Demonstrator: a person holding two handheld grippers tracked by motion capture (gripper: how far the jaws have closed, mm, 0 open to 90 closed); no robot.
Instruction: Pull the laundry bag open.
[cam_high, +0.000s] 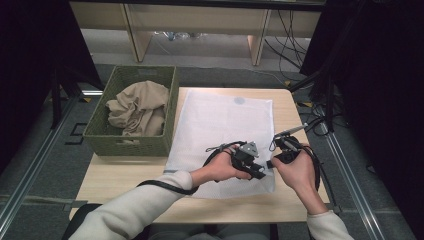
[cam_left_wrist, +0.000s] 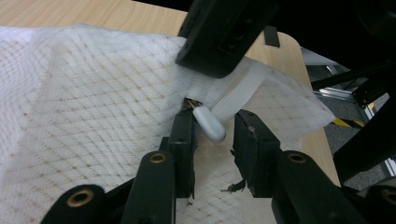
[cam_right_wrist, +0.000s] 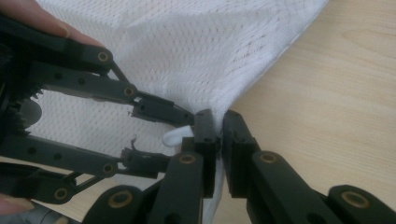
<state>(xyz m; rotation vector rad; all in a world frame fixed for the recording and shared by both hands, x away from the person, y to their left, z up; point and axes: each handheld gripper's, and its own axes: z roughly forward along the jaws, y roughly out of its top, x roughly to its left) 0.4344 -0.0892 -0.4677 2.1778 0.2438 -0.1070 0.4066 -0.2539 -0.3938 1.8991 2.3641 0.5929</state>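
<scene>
A white mesh laundry bag (cam_high: 220, 135) lies flat on the wooden table (cam_high: 125, 175), covering most of its right half, and both grippers work at the bag's near right corner. In the high view the left gripper (cam_high: 257, 169) and the right gripper (cam_high: 278, 159) meet tip to tip just above that corner, each wrapped by a hand coming in from the bottom edge. The right gripper (cam_right_wrist: 219, 135) has its jaws pressed together on a pinch of the mesh at the bag's edge, the fabric pulled up into a small peak between the pads (the bare table shows just beside it). The left gripper (cam_left_wrist: 212, 135) has its jaws apart on either side of the white zipper pull (cam_left_wrist: 210, 123), a rounded plastic tab hanging off the end of a ribbed white tape (cam_left_wrist: 238, 95); the pull rests close against one jaw while the other jaw stands clear of it, so nothing is clamped yet. In the right gripper view the same pull (cam_right_wrist: 176, 136) peeks out white between the two grippers. To the left of the table stands a green woven basket (cam_high: 127, 142) holding a crumpled beige cloth (cam_high: 137, 110), well apart from both hands.
</scene>
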